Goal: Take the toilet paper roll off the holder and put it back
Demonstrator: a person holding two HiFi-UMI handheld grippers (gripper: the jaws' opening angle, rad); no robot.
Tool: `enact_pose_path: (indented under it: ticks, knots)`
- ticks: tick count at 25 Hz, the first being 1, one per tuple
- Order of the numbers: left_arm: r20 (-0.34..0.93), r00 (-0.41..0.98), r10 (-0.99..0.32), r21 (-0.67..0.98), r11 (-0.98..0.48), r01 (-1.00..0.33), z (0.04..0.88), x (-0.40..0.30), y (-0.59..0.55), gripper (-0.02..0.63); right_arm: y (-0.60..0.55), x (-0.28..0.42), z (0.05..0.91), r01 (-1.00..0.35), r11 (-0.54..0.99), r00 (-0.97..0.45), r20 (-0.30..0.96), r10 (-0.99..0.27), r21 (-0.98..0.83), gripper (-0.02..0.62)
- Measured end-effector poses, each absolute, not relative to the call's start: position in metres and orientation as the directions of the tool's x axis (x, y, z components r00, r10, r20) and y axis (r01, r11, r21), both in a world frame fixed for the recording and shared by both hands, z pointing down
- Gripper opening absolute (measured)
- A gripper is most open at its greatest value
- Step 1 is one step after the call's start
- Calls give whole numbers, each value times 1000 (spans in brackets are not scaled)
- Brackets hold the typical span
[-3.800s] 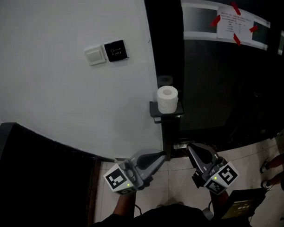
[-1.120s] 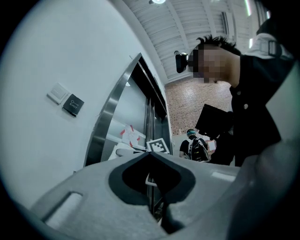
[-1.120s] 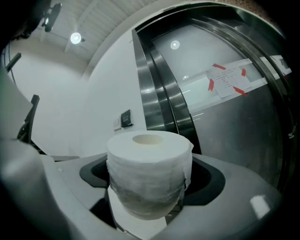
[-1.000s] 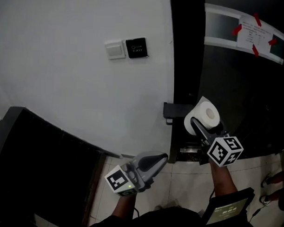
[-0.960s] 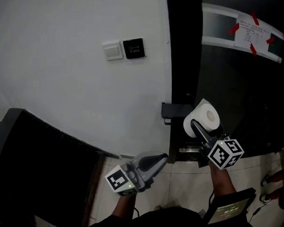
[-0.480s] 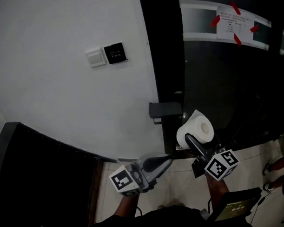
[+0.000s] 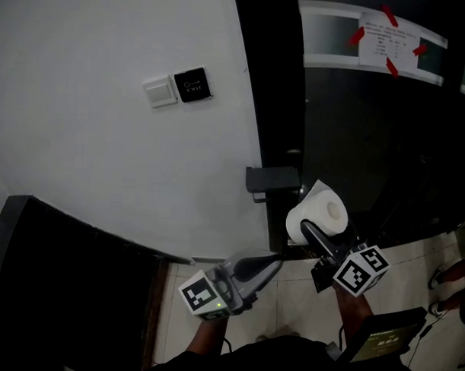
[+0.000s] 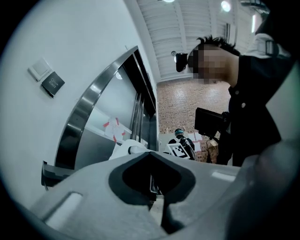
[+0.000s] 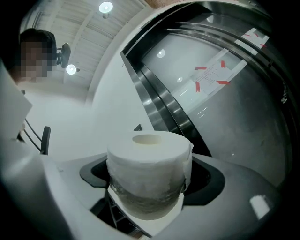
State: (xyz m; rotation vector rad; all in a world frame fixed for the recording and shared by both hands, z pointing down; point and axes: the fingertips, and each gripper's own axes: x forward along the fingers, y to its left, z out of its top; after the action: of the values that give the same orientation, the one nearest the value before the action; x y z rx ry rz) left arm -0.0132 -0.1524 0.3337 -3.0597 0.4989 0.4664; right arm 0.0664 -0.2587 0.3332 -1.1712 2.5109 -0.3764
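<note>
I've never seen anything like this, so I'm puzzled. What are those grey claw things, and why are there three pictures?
The claws are grippers: tongs with two jaws. A person holds one in each hand. The head view comes from a camera on the person's head, looking down. The other two views come from small cameras riding on each gripper, looking along its jaws. The right gripper is squeezing a toilet roll. The roll is off its holder, the dark little shelf beside the white wall. The left gripper is closed and holds nothing.
</note>
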Motion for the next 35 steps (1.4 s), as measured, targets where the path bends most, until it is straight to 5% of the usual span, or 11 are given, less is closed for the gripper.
enact_pose_path:
  ticks: [7,17,35]
  knots:
    - [-294,907,-301,46,-953,-301,334,-12,-154,0,-259,74,338,-623,623,-586,-244,-772,-474,437]
    - [-268,919,-289,56,-957,-285,344,-5,-158,0,-267,134,406,-105,466,-359,-404,-841,-878,439]
    - [-233,929,-288,74,-958,-278,352,5,-170,0,-315,159,454,-69,352,-308,-316,-897,-933,440]
